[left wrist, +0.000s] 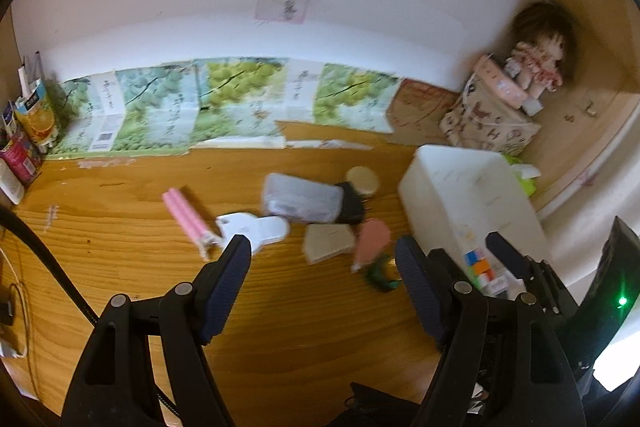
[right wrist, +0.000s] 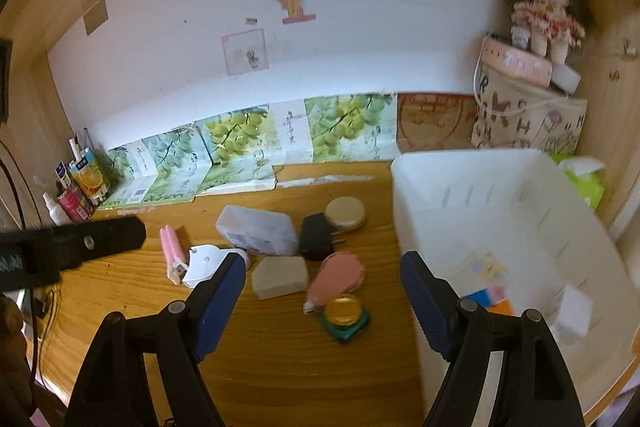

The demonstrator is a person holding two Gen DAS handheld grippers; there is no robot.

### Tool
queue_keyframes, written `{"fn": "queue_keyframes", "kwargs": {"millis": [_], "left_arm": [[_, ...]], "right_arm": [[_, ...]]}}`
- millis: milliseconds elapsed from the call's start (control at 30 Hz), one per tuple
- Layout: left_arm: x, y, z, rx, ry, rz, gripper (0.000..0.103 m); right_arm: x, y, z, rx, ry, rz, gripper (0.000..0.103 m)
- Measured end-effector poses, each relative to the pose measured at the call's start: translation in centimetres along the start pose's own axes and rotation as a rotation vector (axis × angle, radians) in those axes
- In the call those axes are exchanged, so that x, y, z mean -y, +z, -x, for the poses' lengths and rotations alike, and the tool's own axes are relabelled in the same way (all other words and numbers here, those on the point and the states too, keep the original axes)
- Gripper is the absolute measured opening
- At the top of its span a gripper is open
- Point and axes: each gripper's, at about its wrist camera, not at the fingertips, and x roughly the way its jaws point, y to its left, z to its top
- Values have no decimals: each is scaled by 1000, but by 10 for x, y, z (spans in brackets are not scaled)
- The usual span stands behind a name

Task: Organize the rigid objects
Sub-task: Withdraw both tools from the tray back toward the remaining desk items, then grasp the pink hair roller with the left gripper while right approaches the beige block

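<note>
Both grippers, left (left wrist: 323,259) and right (right wrist: 323,275), gape empty over the grained wooden desk (right wrist: 280,367); a smooth white plastic bin (right wrist: 500,211) sits right.

Only loose capital letters such as R, H and M read on the patterned box (right wrist: 528,125).

Doll (right wrist: 544,15) atop patterned box (right wrist: 528,127); juice carton (right wrist: 90,177) far left.

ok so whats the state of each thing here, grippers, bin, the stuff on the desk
left gripper: open, empty
right gripper: open, empty
white bin: upright, cube inside
colourful cube: in bin
clear case: flat on desk
doll: upright on box
</note>
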Motion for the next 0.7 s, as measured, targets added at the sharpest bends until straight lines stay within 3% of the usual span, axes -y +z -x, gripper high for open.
{"fn": "queue_keyframes", "kwargs": {"millis": [467, 700], "left_arm": [[-74, -7, -63, -270, 155, 70, 78], [-108, 4, -92, -324, 196, 166, 78]], "right_arm": [[-8, -31, -62, -148, 27, -201, 80], [-24, -31, -75, -150, 2, -132, 83]]}}
